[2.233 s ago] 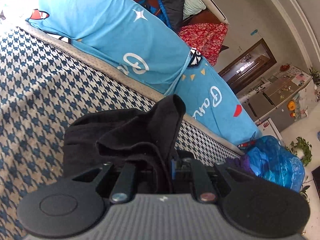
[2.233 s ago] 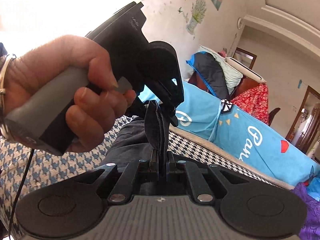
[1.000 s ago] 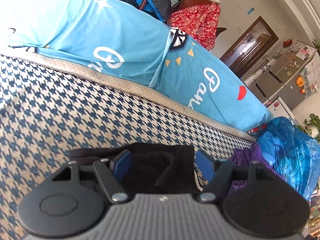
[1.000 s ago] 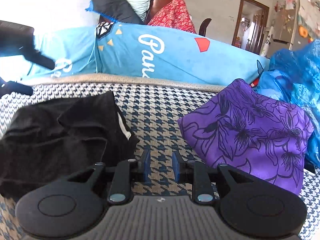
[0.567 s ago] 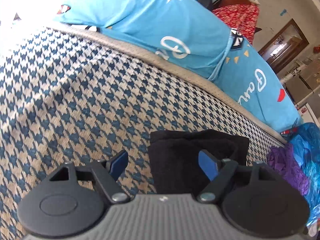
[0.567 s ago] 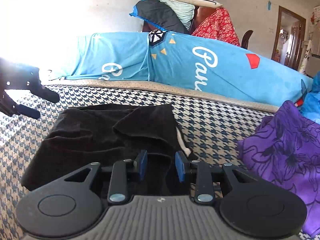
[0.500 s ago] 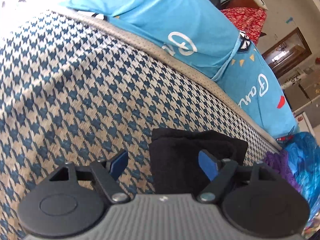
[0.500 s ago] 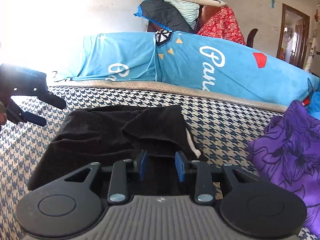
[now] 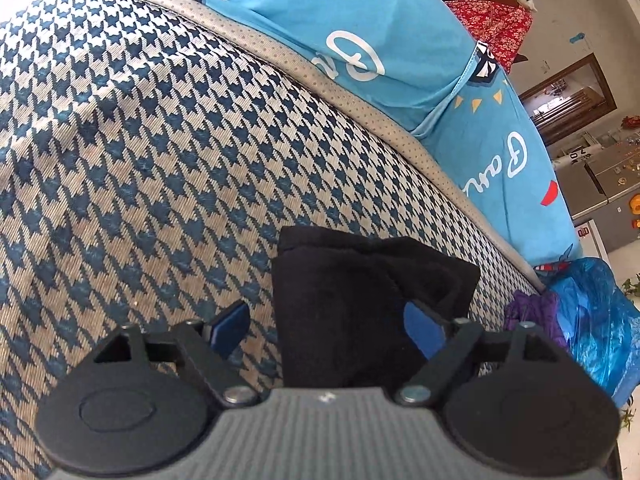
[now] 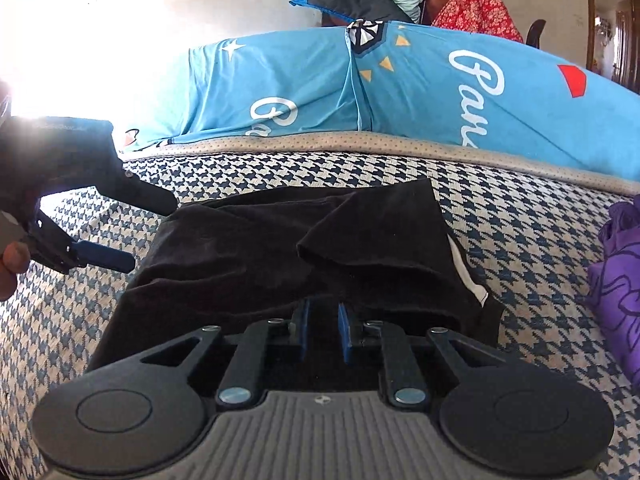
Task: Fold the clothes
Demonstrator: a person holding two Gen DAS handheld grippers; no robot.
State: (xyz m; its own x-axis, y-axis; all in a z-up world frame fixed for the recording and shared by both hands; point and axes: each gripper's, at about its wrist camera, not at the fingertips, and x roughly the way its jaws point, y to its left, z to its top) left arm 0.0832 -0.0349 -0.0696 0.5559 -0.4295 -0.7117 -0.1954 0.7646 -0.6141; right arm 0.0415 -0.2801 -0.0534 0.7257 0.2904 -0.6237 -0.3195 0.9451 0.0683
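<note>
Both tools let go over the last two seconds: left tool (image 9: 326, 326) now spread wide, right tool (image 10: 322, 330) slightly apart, neither clamping anything. Black garment (image 10: 288, 248) lies folded on the checked bed (image 9: 140, 140); purple garment (image 10: 624, 280) sits bunched alongside, likely next.

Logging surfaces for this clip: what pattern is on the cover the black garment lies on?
A blue-and-beige houndstooth cover, clearest in the left wrist view, under the black garment.
</note>
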